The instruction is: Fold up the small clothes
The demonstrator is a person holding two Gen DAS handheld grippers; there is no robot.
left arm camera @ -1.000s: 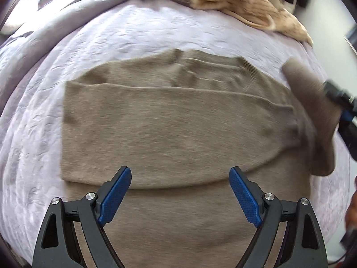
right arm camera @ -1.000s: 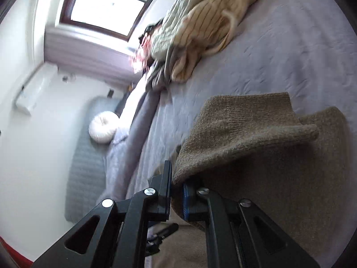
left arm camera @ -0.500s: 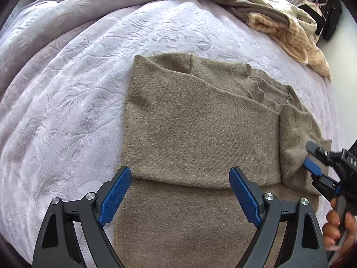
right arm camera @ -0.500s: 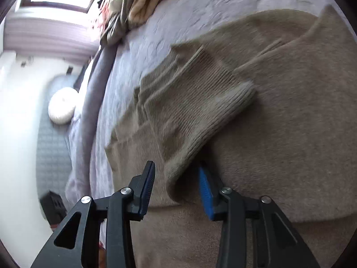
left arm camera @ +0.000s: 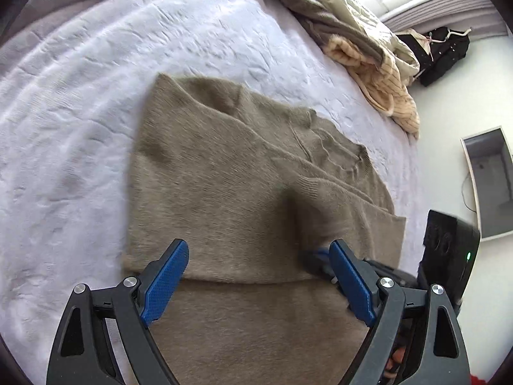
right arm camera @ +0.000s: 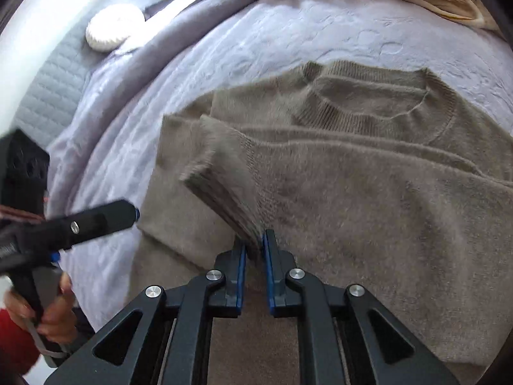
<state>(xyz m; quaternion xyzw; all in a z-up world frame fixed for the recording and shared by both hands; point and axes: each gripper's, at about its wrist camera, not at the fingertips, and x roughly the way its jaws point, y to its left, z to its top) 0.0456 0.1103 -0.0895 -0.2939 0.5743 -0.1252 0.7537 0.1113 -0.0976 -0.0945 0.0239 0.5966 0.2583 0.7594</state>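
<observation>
Sleeve [right arm camera: 224, 173] folding goes on — our right gripper [right arm camera: 255, 250] jaws just closed on it, left gripper [left arm camera: 256, 276] wide open and empty — next we lay it flat.

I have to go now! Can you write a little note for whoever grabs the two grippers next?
Left gripper: open, empty, over the sweater.
Right gripper: jaws have just been closing, now pinching the sleeve cuff.
Sweater lies on the bed; one sleeve is already folded across the body.
Left to do: lay this sleeve flat, fold the body, then the clothes pile.
</observation>
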